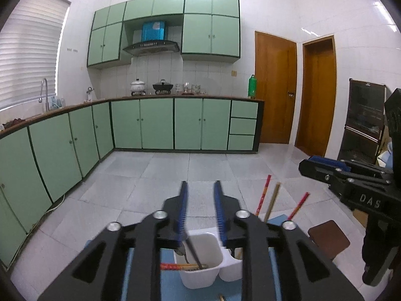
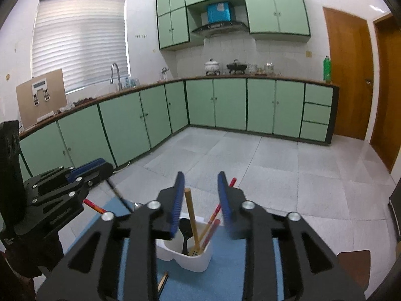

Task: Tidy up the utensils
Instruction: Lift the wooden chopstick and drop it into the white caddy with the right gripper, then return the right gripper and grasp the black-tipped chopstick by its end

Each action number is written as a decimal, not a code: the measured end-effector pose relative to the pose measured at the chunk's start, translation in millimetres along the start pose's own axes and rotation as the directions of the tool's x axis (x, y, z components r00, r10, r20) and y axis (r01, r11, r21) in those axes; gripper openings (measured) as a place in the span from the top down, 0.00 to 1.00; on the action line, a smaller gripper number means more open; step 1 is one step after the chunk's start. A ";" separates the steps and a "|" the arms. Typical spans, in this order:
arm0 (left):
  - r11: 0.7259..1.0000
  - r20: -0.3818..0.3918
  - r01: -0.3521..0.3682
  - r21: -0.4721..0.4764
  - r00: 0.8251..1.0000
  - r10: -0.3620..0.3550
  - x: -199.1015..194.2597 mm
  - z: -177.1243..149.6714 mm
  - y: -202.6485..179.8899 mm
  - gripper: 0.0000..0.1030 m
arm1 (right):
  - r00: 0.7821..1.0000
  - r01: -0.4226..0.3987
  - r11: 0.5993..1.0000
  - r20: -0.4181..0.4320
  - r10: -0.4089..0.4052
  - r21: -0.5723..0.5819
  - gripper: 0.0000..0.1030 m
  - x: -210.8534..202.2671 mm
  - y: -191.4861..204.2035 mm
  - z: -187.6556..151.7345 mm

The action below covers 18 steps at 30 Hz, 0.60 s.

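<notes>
A white two-compartment utensil holder (image 1: 200,274) (image 2: 193,258) stands on a blue mat (image 2: 225,281). One compartment holds a metal spoon (image 1: 184,252), a dark utensil and a red chopstick (image 1: 173,266). The other holds red chopsticks (image 2: 218,209), a wooden stick (image 2: 191,215) and a black utensil (image 2: 185,230). My left gripper (image 1: 200,195) hovers open and empty above the holder. My right gripper (image 2: 200,183) hovers open and empty above the holder's other compartment. Each gripper shows in the other's view, the left (image 2: 82,173) and the right (image 1: 323,168).
A loose wooden chopstick (image 2: 163,282) lies on the mat near me. A brown stool (image 1: 328,238) stands right of the table. Green kitchen cabinets (image 1: 155,123), a tiled floor (image 2: 275,170) and wooden doors (image 1: 275,87) lie beyond. A dark shelf unit (image 1: 363,123) stands at right.
</notes>
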State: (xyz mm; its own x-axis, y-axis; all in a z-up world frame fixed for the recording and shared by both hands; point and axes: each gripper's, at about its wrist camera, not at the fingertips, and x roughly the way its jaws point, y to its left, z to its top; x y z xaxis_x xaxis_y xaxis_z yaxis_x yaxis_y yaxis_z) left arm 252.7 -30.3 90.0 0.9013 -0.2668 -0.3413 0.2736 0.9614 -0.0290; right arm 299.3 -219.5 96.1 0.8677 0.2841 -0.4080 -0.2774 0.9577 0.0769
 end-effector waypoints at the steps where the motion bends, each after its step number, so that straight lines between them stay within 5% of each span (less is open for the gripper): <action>1: 1.000 0.012 0.000 0.001 1.000 0.000 -8.8 0.2 -0.9 0.70 | 1.000 0.000 1.000 0.011 0.000 0.004 0.64 -7.6 -0.9 -0.9; 6: 1.000 0.041 -0.006 -0.001 0.999 0.006 -50.0 -9.1 -4.7 0.54 | 0.999 -0.001 1.000 0.044 0.000 0.025 0.48 -49.6 -2.4 -18.0; 11: 1.000 0.016 -0.013 -0.012 1.000 0.014 -83.2 -43.0 -9.8 0.41 | 1.000 0.000 0.999 0.029 -0.001 0.046 0.17 -82.5 4.7 -67.6; 18: 0.998 -0.094 -0.048 -0.041 0.995 0.044 -111.0 -127.2 -15.9 0.36 | 0.998 0.023 0.996 -0.058 -0.019 0.081 0.14 -105.2 20.9 -150.5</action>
State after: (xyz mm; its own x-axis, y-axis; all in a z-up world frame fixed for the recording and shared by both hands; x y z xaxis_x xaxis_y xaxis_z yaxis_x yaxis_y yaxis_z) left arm 105.5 -7.5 8.9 0.8767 -0.2167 -0.4295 0.2160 0.9751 -0.0509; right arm 140.1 -236.4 3.8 0.8473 0.2629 -0.4616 -0.2228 0.9647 0.1405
